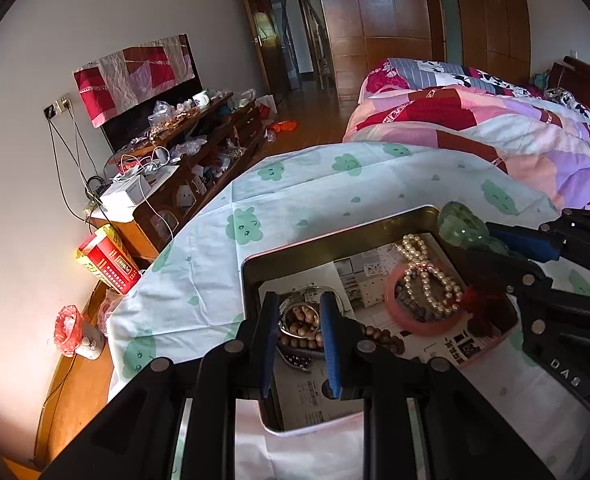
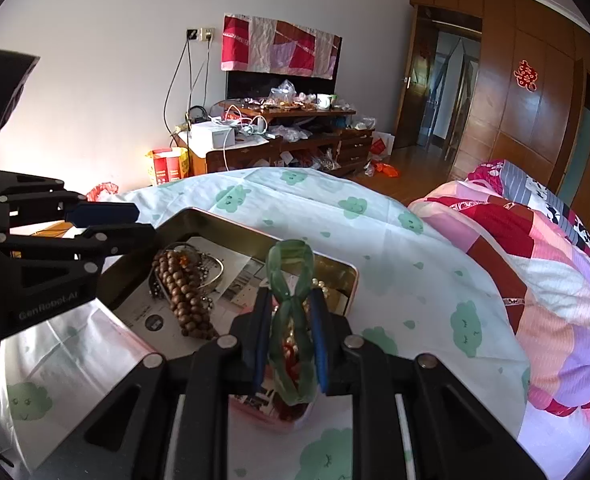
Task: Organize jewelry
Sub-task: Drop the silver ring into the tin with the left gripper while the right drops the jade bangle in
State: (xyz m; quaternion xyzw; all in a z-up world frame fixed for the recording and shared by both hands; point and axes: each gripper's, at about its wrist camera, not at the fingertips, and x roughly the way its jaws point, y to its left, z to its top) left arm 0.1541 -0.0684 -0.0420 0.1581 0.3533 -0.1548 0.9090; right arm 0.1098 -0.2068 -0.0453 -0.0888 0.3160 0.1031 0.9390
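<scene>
A gold-lined metal tin (image 1: 335, 236) (image 2: 231, 220) lies on the cloth-covered table. It holds a pearl strand (image 1: 431, 280), a pink ring-shaped dish (image 1: 399, 316), wooden beads (image 1: 379, 338) (image 2: 183, 292) and a silver bangle (image 1: 299, 312) (image 2: 215, 268). My right gripper (image 2: 291, 298) (image 1: 487, 242) is shut on two crossed green bangles (image 2: 291, 256) (image 1: 461, 224), held upright above the tin's right end. My left gripper (image 1: 299, 300) (image 2: 145, 222) hovers over the tin's left end. Its jaws stand a narrow gap apart with nothing gripped, and the jewelry below shows through the gap.
White cloth with green cloud prints (image 1: 295, 192) (image 2: 375, 240) covers the table. A bed with a pink patchwork quilt (image 1: 495, 120) (image 2: 535, 240) stands to the right. A cluttered wooden cabinet (image 1: 183, 152) (image 2: 287, 140) lines the far wall, with a red box (image 1: 109, 260) beside it.
</scene>
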